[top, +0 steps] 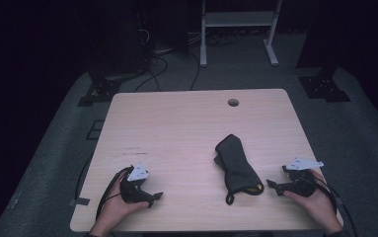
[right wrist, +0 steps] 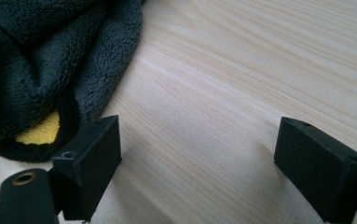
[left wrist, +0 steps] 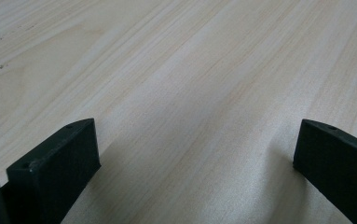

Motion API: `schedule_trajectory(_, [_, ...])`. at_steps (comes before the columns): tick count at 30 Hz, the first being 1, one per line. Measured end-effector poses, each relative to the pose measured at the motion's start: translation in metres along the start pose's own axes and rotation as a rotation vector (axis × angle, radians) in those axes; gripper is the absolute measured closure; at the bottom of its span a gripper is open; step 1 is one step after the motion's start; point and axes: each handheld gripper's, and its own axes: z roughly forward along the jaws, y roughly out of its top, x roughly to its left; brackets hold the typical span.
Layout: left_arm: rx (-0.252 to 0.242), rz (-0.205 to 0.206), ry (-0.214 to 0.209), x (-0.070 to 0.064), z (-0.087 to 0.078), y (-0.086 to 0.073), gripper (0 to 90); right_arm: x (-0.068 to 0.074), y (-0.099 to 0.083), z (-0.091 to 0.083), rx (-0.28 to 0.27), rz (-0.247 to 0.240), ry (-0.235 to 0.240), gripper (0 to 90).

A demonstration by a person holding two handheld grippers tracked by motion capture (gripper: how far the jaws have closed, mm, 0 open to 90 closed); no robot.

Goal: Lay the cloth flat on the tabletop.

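Both grippers, left [top: 149,196] and right [top: 275,186], rest spread and empty near the table [top: 186,123] front edge, the right just beside the cloth [top: 236,165].

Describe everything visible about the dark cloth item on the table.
The dark cloth is charcoal fleece, fuzzy up close, crumpled into a long bundle lying flat on the wooden table, right of centre. A yellow patch shows at its near end, beside a small loop. The right tool sits open just beside it, not touching; nothing else contacts it.
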Motion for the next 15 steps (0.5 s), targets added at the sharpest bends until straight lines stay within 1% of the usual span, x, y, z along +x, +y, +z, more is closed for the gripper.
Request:
schedule_trajectory(1, [0.0,0.0,0.0,0.0,0.0,0.0,0.0,0.0,0.0,-0.001,0.0,0.004,-0.001,16.7])
schedule_trajectory(2, [0.0,0.0,0.0,0.0,0.0,0.0,0.0,0.0,0.0,-0.002,0.002,0.003,0.0,21.4])
schedule_trajectory(3, [0.0,0.0,0.0,0.0,0.0,0.0,0.0,-0.001,0.0,-0.003,0.004,0.002,0.002,23.8])
schedule_trajectory(4, [0.0,0.0,0.0,0.0,0.0,0.0,0.0,-0.002,0.001,-0.005,0.017,0.003,0.002,24.8])
schedule_trajectory(5, [0.0,0.0,0.0,0.0,0.0,0.0,0.0,-0.002,0.001,-0.005,0.017,0.003,0.002,24.8])
schedule_trajectory(6, [0.0,-0.001,0.0,0.0,0.0,0.0,0.0,-0.002,0.003,-0.006,0.029,0.011,0.01,29.0])
schedule_trajectory(10, [0.0,0.0,0.0,0.0,0.0,0.0,0.0,0.001,0.006,-0.011,0.01,0.011,0.025,30.3])
schedule_trajectory(11, [0.0,0.0,0.0,0.0,0.0,0.0,0.0,0.002,0.008,-0.012,-0.002,0.015,0.036,30.3])
schedule_trajectory(15, [0.0,-0.001,0.0,0.0,0.0,0.0,0.0,0.008,0.012,-0.016,-0.033,0.002,0.062,30.5])
